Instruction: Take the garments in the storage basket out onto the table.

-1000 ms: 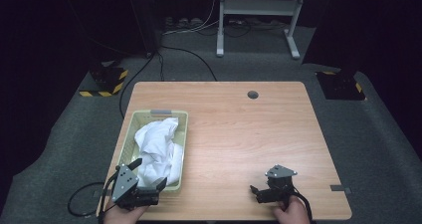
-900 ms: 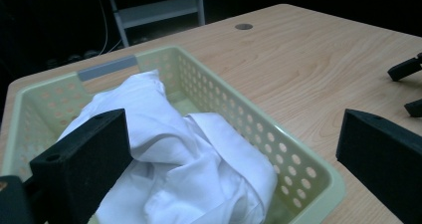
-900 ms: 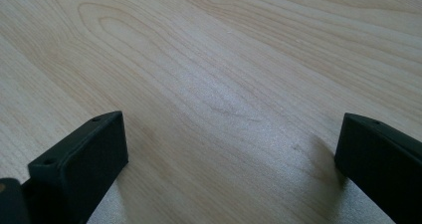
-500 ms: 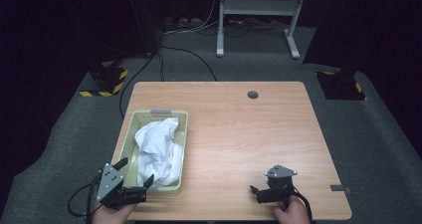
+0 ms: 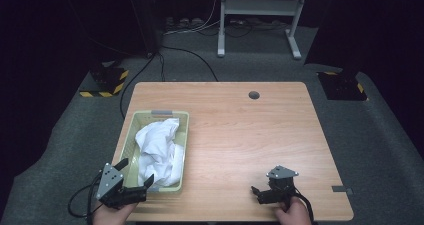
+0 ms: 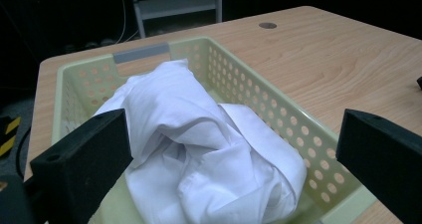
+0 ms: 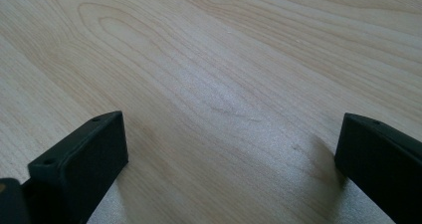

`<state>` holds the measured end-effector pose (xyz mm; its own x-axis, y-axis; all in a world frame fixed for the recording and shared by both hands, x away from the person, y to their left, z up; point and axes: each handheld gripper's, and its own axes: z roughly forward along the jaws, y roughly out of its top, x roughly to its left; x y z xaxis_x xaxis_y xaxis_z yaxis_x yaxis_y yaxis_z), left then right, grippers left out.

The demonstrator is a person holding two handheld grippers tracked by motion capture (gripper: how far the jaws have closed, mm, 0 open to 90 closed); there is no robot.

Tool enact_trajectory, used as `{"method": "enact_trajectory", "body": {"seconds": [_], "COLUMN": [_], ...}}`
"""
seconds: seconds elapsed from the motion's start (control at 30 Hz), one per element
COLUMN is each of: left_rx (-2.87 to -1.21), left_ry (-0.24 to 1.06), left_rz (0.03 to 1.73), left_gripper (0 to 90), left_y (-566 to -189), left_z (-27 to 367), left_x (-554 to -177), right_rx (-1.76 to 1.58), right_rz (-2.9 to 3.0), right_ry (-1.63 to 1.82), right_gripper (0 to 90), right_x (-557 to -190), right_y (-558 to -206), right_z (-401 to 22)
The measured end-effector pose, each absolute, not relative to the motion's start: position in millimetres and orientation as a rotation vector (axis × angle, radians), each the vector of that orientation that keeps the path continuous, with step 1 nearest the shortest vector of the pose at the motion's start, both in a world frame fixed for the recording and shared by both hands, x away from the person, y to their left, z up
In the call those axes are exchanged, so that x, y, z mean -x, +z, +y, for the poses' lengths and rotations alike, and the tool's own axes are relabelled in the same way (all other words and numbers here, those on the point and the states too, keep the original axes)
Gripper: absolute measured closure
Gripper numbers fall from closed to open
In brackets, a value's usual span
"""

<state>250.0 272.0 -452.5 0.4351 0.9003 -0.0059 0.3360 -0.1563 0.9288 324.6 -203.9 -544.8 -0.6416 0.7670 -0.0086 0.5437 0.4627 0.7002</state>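
A pale green perforated basket stands on the left part of the wooden table. A crumpled white cloth fills it. My left gripper is at the basket's near end, open, its jaws pointing at the cloth. In the left gripper view the jaws of the left gripper stand wide apart, with the cloth and the basket wall just beyond them. My right gripper rests low near the table's front right, open. In the right gripper view the right gripper has bare wood between its jaws.
A round cable hole sits near the table's far edge. A small grey tab lies at the front right. On the floor are yellow-black striped blocks at the left, cables, and a metal stand behind.
My left gripper has shifted a little to the left and back at the basket's near end and turned slightly. The right gripper has stayed put.
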Motion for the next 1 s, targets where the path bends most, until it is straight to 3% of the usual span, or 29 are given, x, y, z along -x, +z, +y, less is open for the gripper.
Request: {"method": "enact_trajectory", "body": {"seconds": [1.0], "left_rx": [-1.869], "left_ry": [0.617], "left_rz": [1.285], "left_gripper": [1.2], "left_y": [-442], "left_z": [258], "left_x": [-327], "right_rx": [-1.113], "right_rz": [2.394], "right_ry": [0.973], "right_gripper": [0.0], "right_x": [-325], "right_y": [-545], "right_z": [-204]}}
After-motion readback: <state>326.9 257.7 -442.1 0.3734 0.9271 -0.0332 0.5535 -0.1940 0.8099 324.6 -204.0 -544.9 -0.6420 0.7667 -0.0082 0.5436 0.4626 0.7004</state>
